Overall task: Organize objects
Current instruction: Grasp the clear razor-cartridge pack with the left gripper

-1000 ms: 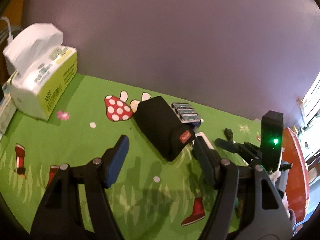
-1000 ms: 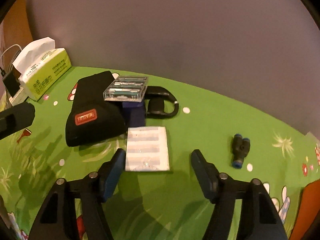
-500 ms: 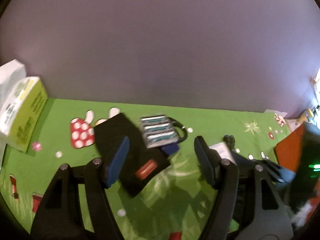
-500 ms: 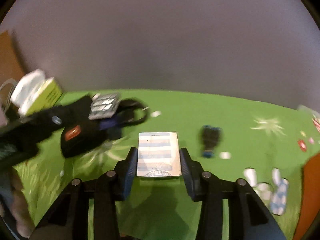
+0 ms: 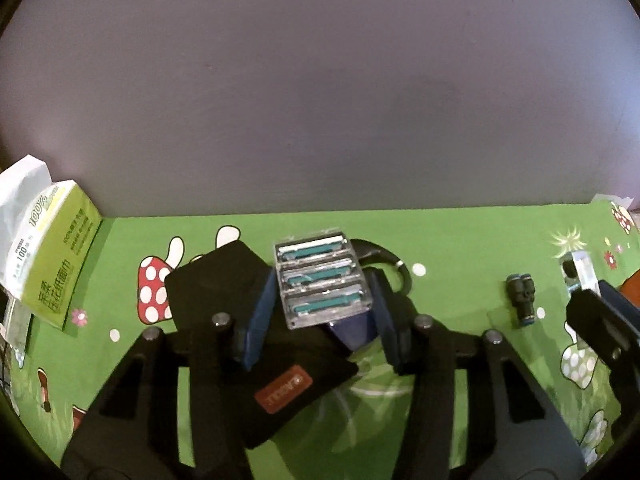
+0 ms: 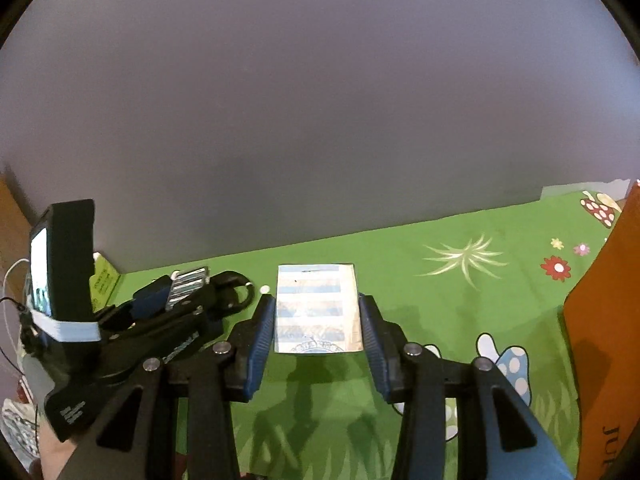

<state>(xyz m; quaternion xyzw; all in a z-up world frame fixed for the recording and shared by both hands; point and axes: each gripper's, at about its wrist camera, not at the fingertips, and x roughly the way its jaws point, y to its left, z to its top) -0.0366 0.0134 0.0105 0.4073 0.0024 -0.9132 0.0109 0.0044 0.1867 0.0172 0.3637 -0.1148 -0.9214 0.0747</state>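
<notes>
The right gripper [image 6: 318, 322] clamps a blue-and-white striped packet [image 6: 317, 307] by its side edges, above the green cartoon-print mat [image 6: 460, 304]; the packet's long axis runs away from the camera toward the grey wall [image 6: 320, 100]. The left gripper [image 5: 320, 312] closes its blue pads [image 5: 258, 320] around a clear case of razor cartridges [image 5: 323, 280], lengthwise toward the wall, above a black pouch [image 5: 224, 292]. Contact is unclear.

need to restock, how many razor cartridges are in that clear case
3, stacked in a row inside the clear case: one at the far end, one in the middle, one nearest the left gripper. None look hidden.
</notes>
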